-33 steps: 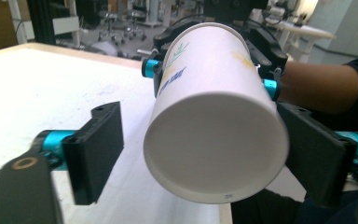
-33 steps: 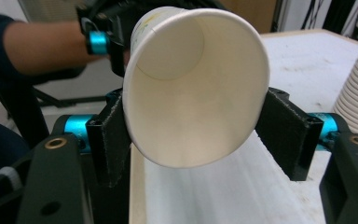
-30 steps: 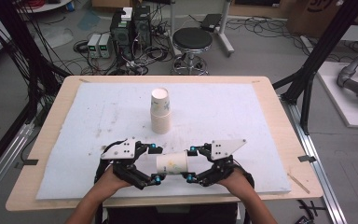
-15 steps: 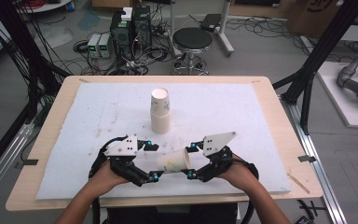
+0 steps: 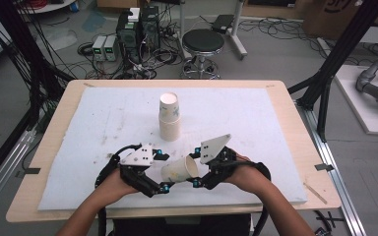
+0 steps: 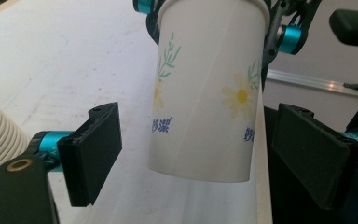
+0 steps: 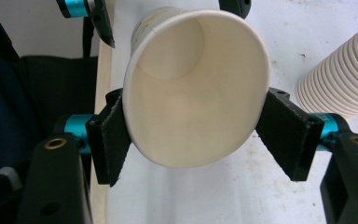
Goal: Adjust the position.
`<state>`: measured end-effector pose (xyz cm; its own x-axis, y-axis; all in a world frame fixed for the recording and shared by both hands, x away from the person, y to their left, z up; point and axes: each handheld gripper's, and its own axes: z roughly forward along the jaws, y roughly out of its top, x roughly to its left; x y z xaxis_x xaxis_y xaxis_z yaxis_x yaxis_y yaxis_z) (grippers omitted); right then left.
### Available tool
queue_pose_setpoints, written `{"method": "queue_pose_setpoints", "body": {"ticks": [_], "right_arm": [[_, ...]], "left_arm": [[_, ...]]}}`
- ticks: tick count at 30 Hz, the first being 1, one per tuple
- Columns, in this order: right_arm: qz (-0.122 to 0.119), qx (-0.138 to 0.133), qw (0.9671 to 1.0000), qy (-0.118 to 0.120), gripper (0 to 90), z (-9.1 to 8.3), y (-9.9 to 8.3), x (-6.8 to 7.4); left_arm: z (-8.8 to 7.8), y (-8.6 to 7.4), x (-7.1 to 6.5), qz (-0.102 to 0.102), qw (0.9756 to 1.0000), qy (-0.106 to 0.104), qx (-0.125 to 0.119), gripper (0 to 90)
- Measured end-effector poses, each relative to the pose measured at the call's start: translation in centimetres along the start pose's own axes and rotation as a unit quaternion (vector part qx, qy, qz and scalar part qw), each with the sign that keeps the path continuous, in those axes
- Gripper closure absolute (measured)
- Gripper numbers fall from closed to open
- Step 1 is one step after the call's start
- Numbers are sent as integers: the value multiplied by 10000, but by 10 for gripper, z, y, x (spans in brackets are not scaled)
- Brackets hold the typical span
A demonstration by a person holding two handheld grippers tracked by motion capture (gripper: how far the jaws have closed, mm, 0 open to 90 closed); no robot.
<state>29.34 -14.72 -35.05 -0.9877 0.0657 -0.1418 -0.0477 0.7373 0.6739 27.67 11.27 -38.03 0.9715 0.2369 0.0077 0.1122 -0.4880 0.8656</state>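
Right gripper view: right gripper (image 7: 196, 135) clamps the flowered paper cup (image 7: 191, 88) mid-frame; left gripper (image 6: 205, 154) jaws stand wide around it.

A light wooden table (image 5: 280, 91) carries a white foam mat (image 5: 236, 123) that covers nearly all of its top, leaving a bare wood border along every edge. A stack of ribbed white paper cups (image 5: 170, 118) stands upright on the mat, just left of centre and toward the far side, its open mouth facing up. The mat shows faint grey scuffs and specks on its left half, near the stack.
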Motion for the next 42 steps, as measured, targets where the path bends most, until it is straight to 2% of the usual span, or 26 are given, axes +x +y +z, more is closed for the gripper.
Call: {"method": "queue_pose_setpoints", "body": {"ticks": [5,10,14,18,22,26,28,29,31,32,36,42], "right_arm": [[-208,325,9993,-12,303,2,11,-1],[-283,564,9980,-7,301,5,19,-1],[-368,731,9966,8,300,8,23,-1],[-415,858,9954,-10,299,11,26,-2],[-464,985,9941,0,299,13,29,-2],[-535,982,9937,16,297,15,31,-1],[-481,1039,9934,23,296,16,31,0],[-568,1006,9933,16,296,17,31,-1],[-499,1048,9932,34,296,17,31,1],[-527,1047,9931,50,296,18,31,0],[-511,1097,9926,60,296,19,30,1],[-566,1050,9928,117,296,20,31,1]], "left_arm": [[5,3,1,70,9996,9,261,160],[10,6,1,190,9987,17,465,167],[12,7,1,221,9982,24,565,172],[18,7,-1,289,9967,-3,763,183],[19,8,-1,299,9961,-18,826,188],[20,7,2,284,9955,0,901,208],[21,7,2,253,9959,4,869,220],[21,7,2,280,9955,-11,901,229],[22,7,2,241,9957,-16,896,268],[23,7,2,197,9957,-56,907,276],[24,7,2,246,9950,-162,950,340],[27,5,1,233,9950,-225,950,350]]}}
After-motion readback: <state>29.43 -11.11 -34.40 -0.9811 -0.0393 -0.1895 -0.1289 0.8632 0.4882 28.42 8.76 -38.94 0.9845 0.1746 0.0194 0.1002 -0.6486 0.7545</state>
